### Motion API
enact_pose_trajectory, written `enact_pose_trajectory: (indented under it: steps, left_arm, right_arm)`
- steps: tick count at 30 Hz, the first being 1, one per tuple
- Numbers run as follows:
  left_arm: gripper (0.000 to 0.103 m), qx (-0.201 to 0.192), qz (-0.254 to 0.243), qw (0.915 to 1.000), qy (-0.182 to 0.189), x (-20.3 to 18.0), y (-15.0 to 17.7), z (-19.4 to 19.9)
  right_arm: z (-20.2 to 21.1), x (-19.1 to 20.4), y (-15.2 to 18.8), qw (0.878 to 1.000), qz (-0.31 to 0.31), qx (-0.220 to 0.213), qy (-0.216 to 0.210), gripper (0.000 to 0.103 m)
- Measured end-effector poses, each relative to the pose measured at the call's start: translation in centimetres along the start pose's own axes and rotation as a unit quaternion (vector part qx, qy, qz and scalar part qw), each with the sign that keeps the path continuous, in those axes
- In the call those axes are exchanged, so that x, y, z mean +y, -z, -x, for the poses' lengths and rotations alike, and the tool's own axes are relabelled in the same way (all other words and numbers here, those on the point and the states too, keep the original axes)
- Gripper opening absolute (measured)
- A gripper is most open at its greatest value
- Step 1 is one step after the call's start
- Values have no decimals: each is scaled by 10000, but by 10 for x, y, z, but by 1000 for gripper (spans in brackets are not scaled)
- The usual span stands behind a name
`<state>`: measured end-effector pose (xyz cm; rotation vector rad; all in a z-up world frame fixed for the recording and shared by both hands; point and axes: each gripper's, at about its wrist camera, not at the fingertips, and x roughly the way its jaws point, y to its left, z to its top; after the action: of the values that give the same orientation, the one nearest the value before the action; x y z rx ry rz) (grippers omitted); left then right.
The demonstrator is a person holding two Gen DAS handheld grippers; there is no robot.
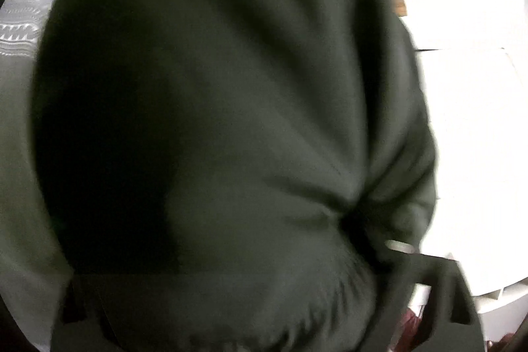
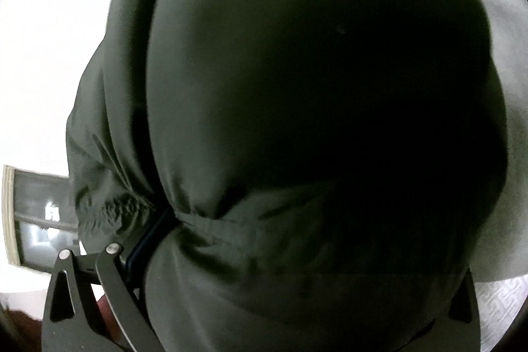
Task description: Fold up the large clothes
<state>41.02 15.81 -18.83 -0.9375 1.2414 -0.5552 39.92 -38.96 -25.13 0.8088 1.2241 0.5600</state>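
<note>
The dark green garment [image 1: 231, 121] is filling nearly all of both wrist views, hanging or draping directly in front of each camera, so close that its full shape and long axis are not showing; I cannot tell which way it is running. Behind it, a grey patterned cloth surface [image 1: 23, 18] is peeking out at the left edge of the left view, and bright white surroundings [image 2: 49, 38] are taking up the rest. In the left view the fabric is gathering into radiating creases that converge toward the lower right, where the left hand-held gripper [image 1: 379, 240] appears to be pinching a bunch of it, though blur is hiding the fingers. In the right view the right hand-held gripper [image 2: 158, 220] is sitting at lower left, pressed onto a puckered hem. Both seem equally near the cloth, each gripping an edge, so the coming move probably calls for spreading it out before laying it down.
</note>
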Motion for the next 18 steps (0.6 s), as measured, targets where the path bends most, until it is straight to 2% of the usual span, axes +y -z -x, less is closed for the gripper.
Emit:
enact_pose_trajectory:
  steps: [1, 2, 4, 6, 10, 14, 18]
  left_arm:
    - [50, -22, -82, 10000, 51, -10, 4, 1]
    - [45, -24, -218, 9997, 76, -22, 9, 2]
    - [33, -64, -445, 9989, 156, -45, 17, 7]
    - [28, -163, -573, 9980, 232, -63, 23, 13]
    - [21, -540, -659, 9947, 568, -99, 35, 37]
    - [17, -779, -792, 9900, 872, -133, 52, 73]
    - [17, -899, -960, 9855, 1068, -162, 75, 115]
  right_arm:
    - [0, 6, 2, 9999, -6, -82, 58, 94]
    - [1, 11, 4, 9999, 15, -130, 40, 84]
    - [6, 28, 5, 9995, 114, -307, -47, 48]
    - [10, 47, 5, 9989, 289, -369, -19, 36]
    - [24, 98, 13, 9941, 984, -445, 79, 26]
    - [47, 150, 13, 9871, 1460, -650, -76, 25]
    - [74, 186, 30, 9822, 1709, -718, -311, 25]
